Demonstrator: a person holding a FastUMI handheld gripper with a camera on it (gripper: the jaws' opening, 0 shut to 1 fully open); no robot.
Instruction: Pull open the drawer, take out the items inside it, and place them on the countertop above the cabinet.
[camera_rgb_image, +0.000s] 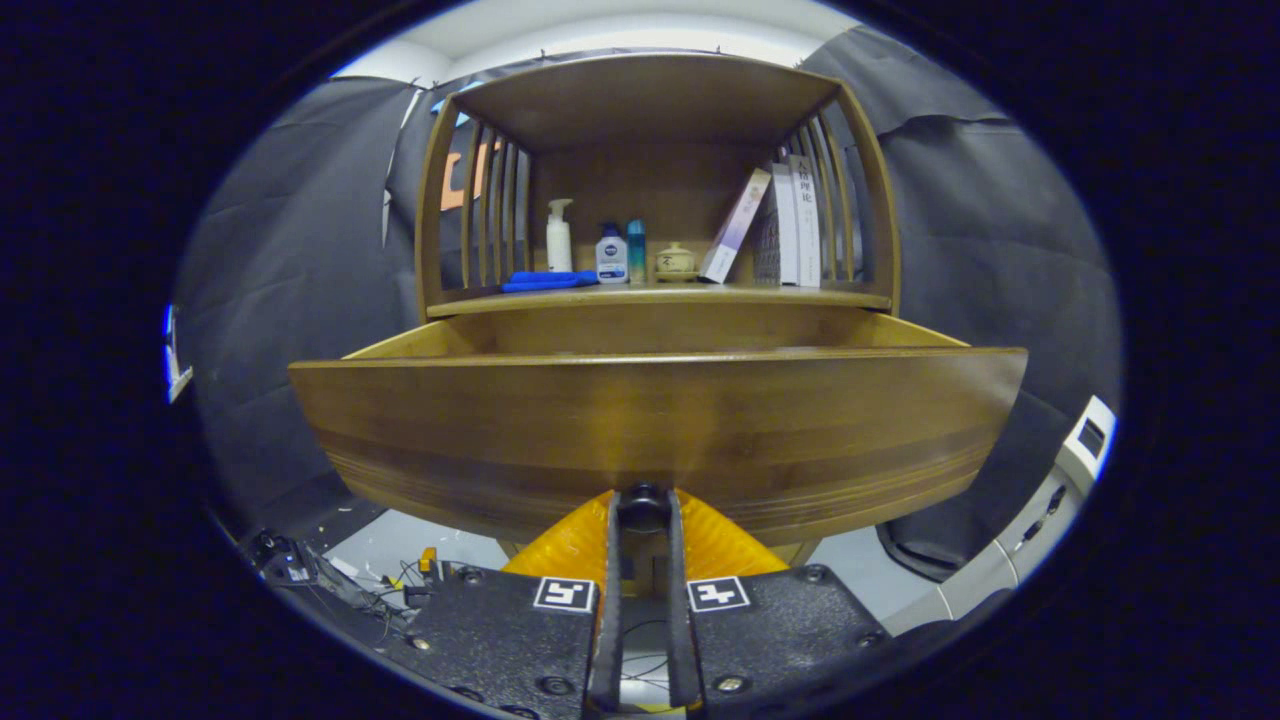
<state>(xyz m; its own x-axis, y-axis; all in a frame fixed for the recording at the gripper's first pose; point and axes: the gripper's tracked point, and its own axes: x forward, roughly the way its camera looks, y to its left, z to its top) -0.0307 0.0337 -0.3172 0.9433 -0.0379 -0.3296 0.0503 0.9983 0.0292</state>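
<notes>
drawer (655, 420) is standing pulled well out below the countertop (660, 296) | gripper (643, 510) is pinching the dark knob (643, 505) at its front | contents hidden behind front panel | advice: keep pulling straight and level, then let go.

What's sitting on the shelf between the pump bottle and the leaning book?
In the claw view, between the pump bottle and leaning book stand a small bottle, a teal tube and a small lidded pot.
</notes>
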